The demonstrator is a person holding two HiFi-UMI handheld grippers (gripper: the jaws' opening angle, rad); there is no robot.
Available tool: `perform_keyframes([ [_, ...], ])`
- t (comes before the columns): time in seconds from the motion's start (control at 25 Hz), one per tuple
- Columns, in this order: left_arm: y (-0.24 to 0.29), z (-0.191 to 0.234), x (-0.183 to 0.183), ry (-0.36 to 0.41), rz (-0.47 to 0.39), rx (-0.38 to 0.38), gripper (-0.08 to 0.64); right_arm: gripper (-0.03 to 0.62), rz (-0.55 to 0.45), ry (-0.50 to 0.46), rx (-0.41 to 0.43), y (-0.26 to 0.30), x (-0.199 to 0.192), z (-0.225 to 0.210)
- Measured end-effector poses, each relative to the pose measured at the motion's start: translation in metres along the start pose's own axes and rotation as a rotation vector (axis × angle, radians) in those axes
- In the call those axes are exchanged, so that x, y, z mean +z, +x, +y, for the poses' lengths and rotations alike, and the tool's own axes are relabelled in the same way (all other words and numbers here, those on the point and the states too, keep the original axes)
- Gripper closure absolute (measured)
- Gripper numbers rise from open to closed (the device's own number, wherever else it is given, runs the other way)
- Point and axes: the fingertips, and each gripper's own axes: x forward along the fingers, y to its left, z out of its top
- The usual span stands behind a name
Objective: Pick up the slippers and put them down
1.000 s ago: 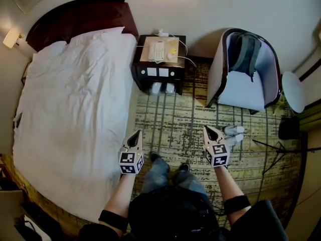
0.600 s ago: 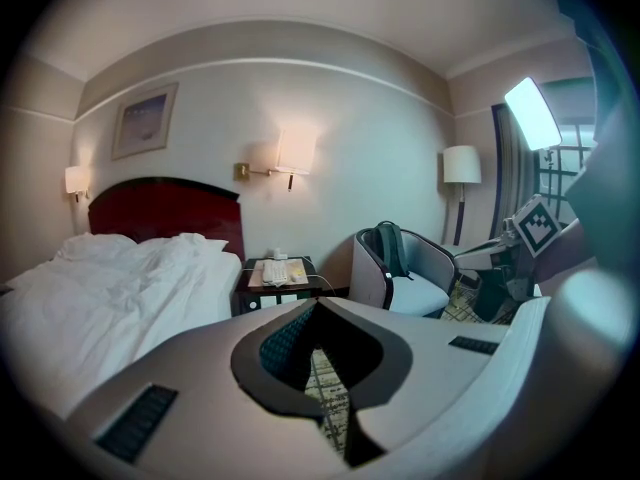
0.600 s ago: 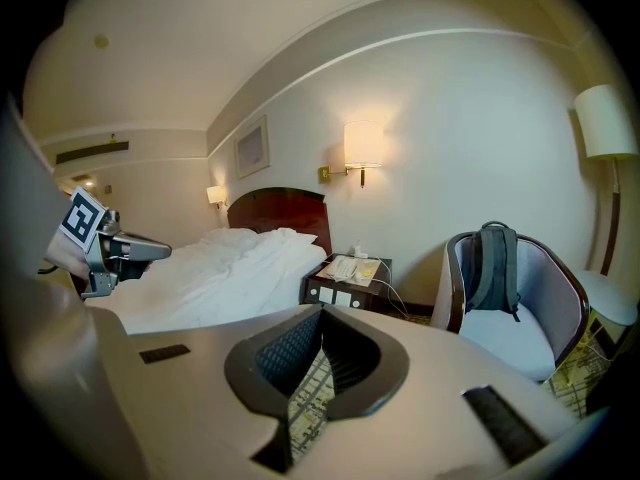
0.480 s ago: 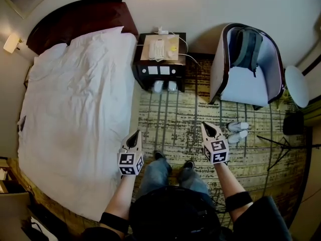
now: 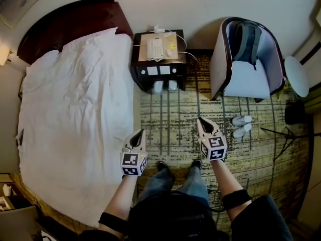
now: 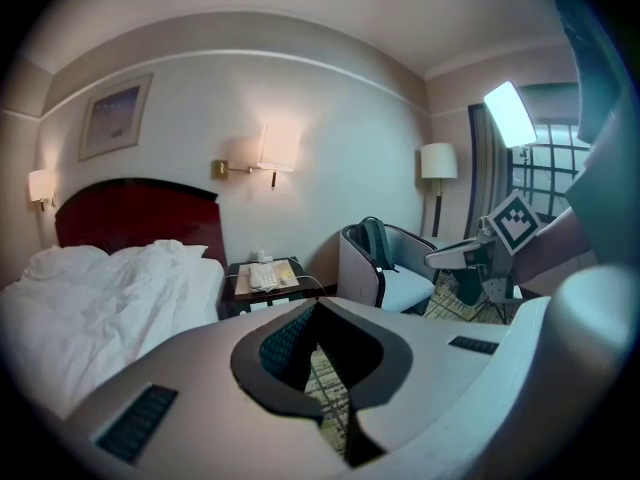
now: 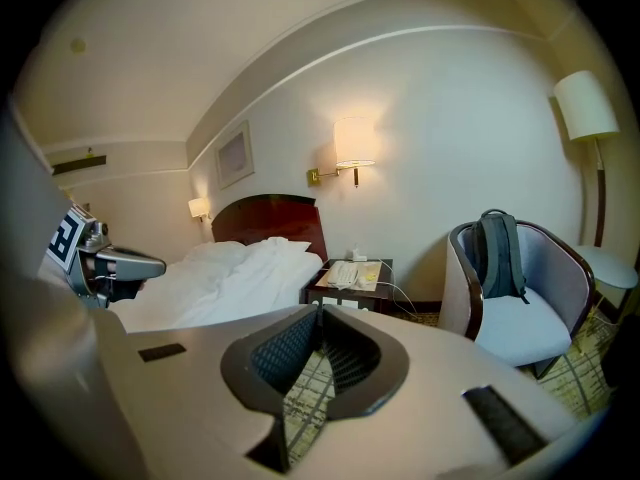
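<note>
Head view, left forearm (image 5: 120,197) and right forearm (image 5: 224,182) stretched forward over carpet (image 5: 170,114)

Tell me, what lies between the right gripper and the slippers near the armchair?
Head view: only bare carpet before the slippers. The right gripper, empty, has just been opening its jaws.

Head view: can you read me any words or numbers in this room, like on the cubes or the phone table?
No words or numbers can be read here.
Marker cubes: black-and-white square patterns, not letters.
White labels on the nightstand front: too small to read.
Phone keys: too small to read.
Framed picture on the wall: blurred, no text visible.
</note>
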Motion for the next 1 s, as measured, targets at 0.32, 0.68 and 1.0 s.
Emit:
perform_keyframes([
  [0.32,0.036,0.044,-0.006,0.023,-0.009,-0.081,0.559,0.557,-0.028,0.077,-0.052,0.058,0.005,0.026],
  [0.68,0.116,0.059,-0.021,-0.026,-0.047,-0.034,0.559,0.521,0.015,0.234,-0.01,0.158,-0.029,-0.006],
  [1.0,0.239,0.082,-0.078,0.01,-0.068,-0.058,0.558,0.366,0.036,0.402,0.019,0.298,-0.114,-0.04],
])
